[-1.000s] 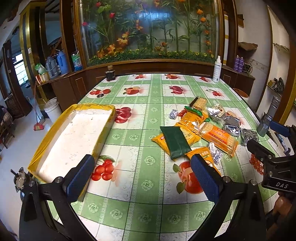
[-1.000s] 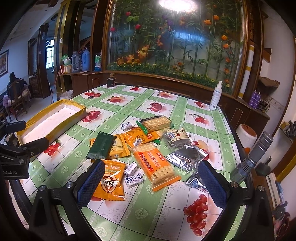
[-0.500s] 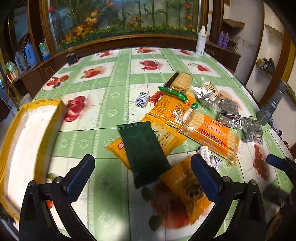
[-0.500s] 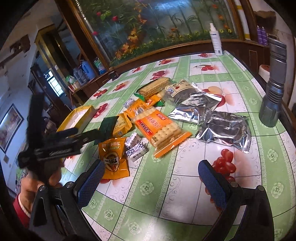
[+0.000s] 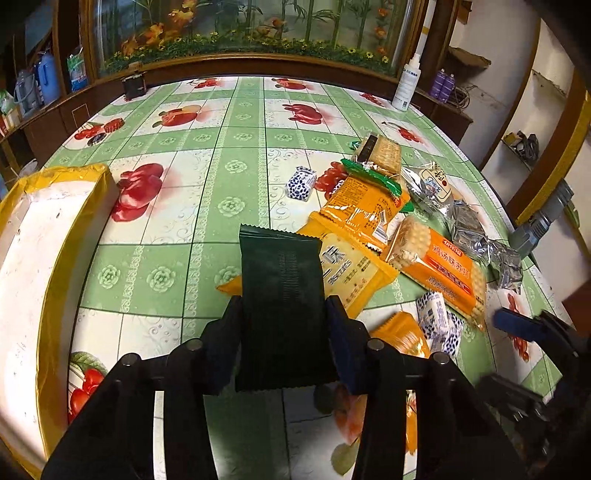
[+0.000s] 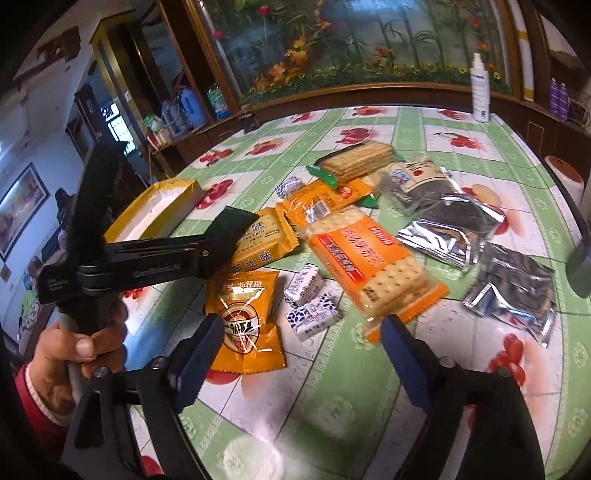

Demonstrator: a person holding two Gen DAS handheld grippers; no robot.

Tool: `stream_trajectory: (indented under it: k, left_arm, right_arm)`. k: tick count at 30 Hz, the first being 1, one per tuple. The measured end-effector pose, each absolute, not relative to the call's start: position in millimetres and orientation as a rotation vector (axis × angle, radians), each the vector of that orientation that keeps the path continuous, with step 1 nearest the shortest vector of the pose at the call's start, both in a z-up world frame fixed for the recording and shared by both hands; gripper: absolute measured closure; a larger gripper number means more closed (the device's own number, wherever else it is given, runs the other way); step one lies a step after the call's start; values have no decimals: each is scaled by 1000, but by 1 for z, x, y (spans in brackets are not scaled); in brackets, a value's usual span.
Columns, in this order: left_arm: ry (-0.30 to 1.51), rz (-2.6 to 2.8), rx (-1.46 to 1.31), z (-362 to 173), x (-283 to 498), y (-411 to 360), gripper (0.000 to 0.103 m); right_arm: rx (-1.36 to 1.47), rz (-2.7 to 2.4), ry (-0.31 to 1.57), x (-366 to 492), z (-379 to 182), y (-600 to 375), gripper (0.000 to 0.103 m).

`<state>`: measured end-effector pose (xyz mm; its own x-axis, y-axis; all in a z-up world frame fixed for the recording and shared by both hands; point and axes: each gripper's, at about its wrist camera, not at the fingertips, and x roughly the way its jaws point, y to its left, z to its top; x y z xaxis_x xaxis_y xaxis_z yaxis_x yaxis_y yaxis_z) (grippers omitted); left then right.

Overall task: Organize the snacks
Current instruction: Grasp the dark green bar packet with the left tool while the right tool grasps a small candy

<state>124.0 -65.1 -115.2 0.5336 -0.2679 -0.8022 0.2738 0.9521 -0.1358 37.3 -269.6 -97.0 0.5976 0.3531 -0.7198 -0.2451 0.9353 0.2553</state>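
Note:
My left gripper (image 5: 282, 314) is shut on a dark green snack packet (image 5: 280, 280) and holds it over the table; it also shows in the right wrist view (image 6: 232, 225). A yellow-rimmed box (image 5: 33, 258) lies at the left. Orange cracker packs (image 5: 436, 266), silver packets (image 5: 476, 236) and small blue-and-white candies (image 5: 437, 317) lie at the right. My right gripper (image 6: 295, 350) is open and empty, low over the small orange packet (image 6: 243, 317) and the candies (image 6: 310, 314).
A white spray bottle (image 5: 406, 85) stands at the table's far edge. A grey flashlight (image 5: 543, 218) is at the right edge. A dark wooden cabinet with a plant display (image 5: 240, 33) runs behind the table.
My left gripper has moved onto the dark green packet and shut on it. My right gripper has dropped lower toward the orange packet and candies.

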Motion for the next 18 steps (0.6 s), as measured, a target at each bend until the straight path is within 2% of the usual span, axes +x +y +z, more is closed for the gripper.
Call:
stream_trajectory:
  k: [3,7,17,18]
  left_arm:
    - [961,-353,-29,-118,120,-51,61]
    - [958,-365,-34,-119,109,-34,61]
    - [965,-373,-74,-119,97,-9,61]
    - [962,-375,-76,-119,95,-8,61]
  right_arm:
    - [104,359,898,48,-106,-261,40]
    - [89,381,938,62,-120,-260,50]
    - [-59,428,952,68,-120,-249,52]
    - [-59,430,953,66,-120,-250,55]
